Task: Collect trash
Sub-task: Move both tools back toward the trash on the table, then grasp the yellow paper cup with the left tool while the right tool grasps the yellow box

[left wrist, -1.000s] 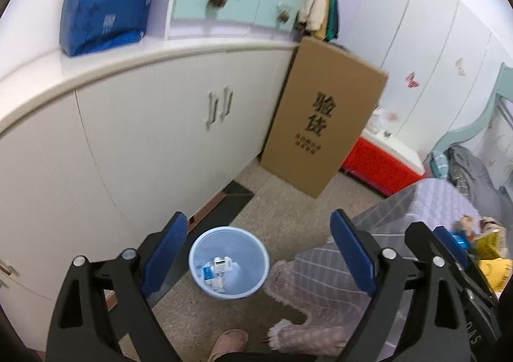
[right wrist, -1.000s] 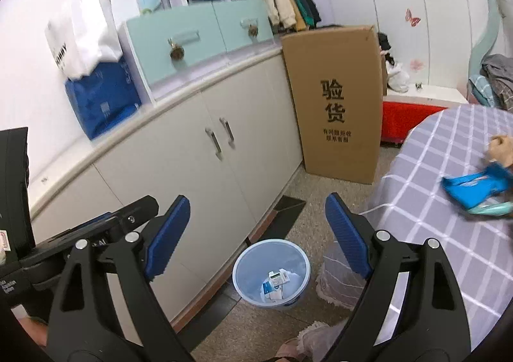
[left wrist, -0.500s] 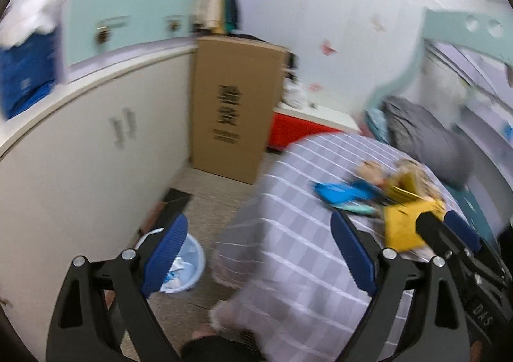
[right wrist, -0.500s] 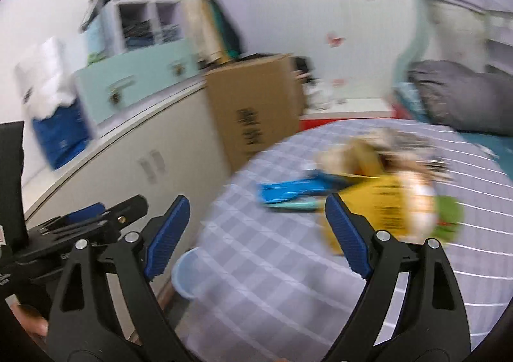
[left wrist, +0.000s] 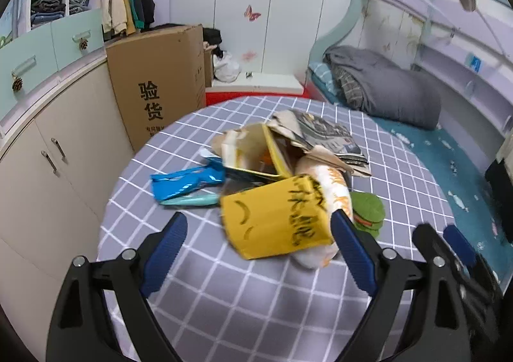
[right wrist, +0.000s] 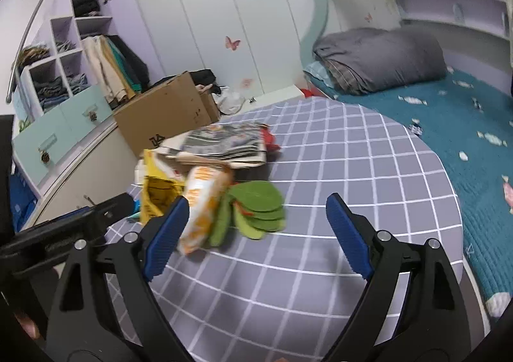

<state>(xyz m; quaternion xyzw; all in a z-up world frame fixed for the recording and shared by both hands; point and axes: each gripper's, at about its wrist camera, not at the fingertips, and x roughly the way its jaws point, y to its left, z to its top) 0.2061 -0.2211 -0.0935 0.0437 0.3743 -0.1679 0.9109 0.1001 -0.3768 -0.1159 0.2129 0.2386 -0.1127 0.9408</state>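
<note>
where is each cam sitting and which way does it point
Left wrist: on the left gripper, looking down at the round grey checked table; own blue-padded fingers open, right gripper at far right.
Right wrist: on the right gripper, facing the same table; left gripper at left edge.
Shared: yellow handwritten carton, green round pads.

Left claw (left wrist: 258, 245) gapes above yellow box (left wrist: 275, 216) on checked table (left wrist: 224, 291).
</note>
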